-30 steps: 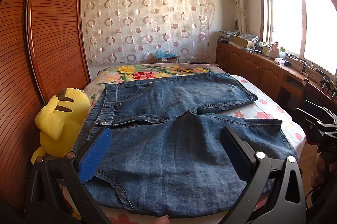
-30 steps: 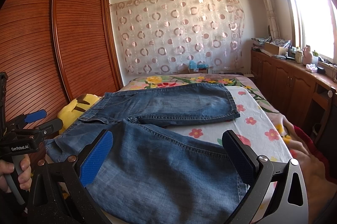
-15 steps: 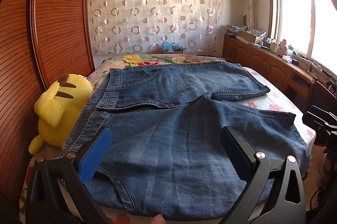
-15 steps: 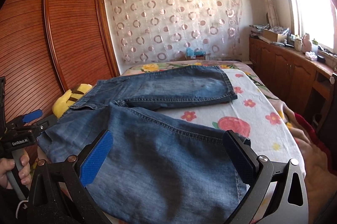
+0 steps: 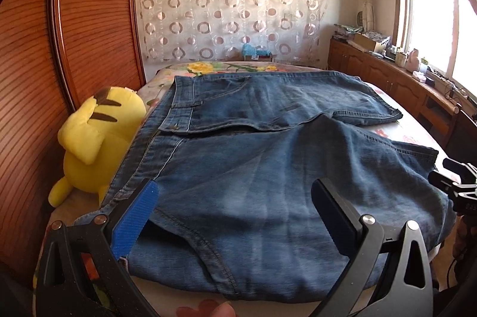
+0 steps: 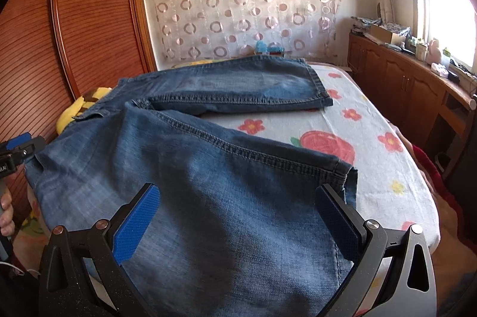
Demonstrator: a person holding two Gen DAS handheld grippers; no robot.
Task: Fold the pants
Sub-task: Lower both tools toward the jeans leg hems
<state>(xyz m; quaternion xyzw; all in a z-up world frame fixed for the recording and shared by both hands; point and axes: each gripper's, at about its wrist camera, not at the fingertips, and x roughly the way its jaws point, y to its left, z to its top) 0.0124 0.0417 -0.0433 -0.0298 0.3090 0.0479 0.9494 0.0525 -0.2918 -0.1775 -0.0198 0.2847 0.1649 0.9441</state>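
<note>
While the jeans (image 5: 268,168) lie spread unfolded on the bed (image 6: 372,144) (no fold yet), left gripper (image 5: 235,215) and right gripper (image 6: 238,218) hover above them, fingers apart.

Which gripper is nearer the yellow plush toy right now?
Left. The left gripper hovers over the jeans' waistband end, beside the plush toy. The right gripper is over the leg hem, at the far end.

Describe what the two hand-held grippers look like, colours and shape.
Both look alike. The left hand-held gripper and the right hand-held gripper each have a black frame with triangular cut-outs and silver bolts, and two flat fingers faced with textured blue pads. White lettering shows on the handle; it is too small to read.
</note>
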